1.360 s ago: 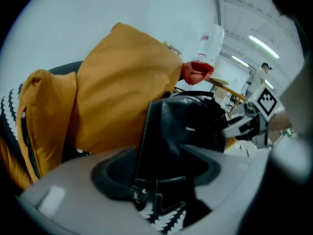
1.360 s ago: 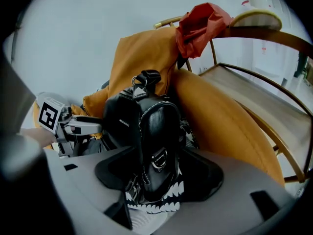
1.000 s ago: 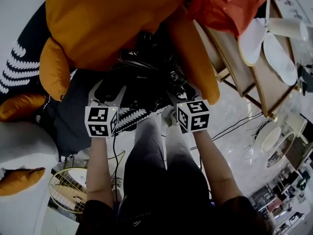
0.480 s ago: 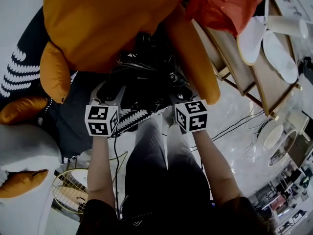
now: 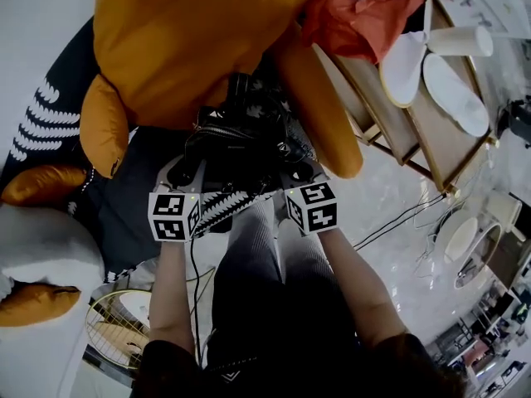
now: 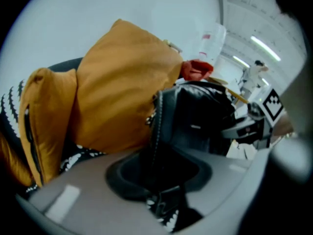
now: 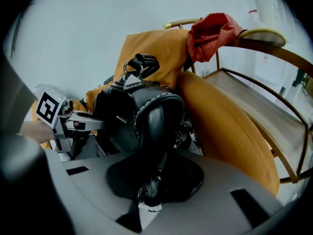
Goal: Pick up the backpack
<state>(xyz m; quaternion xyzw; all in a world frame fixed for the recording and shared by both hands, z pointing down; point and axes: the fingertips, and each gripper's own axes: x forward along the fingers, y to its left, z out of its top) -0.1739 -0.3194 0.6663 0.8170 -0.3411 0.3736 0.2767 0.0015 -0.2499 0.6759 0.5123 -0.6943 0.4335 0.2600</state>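
Both pairs of jaws have just been closing, and each now has a piece of the black backpack [image 5: 245, 143] in it. My left tongs [image 5: 192, 172] are clamped on the bag's stitched side edge. My right tongs [image 5: 295, 172] are pinched on a padded shoulder strap. A second ago both stood wide open around those same spots, so the grab is the change that matters.

The backpack is propped upright against the front of the orange armchair [image 5: 191, 48], with a black-and-white patterned cloth [image 5: 228, 204] under it. Its top handle is free and untouched.

In the head view the tongs have shifted only a little against the bag, and I can't say its base has left the cloth. I judge the lift is barely starting. With one hold on the body and one on a loose strap, I'd expect the bag to tip towards the strap side as it comes up, so I would raise both hands evenly
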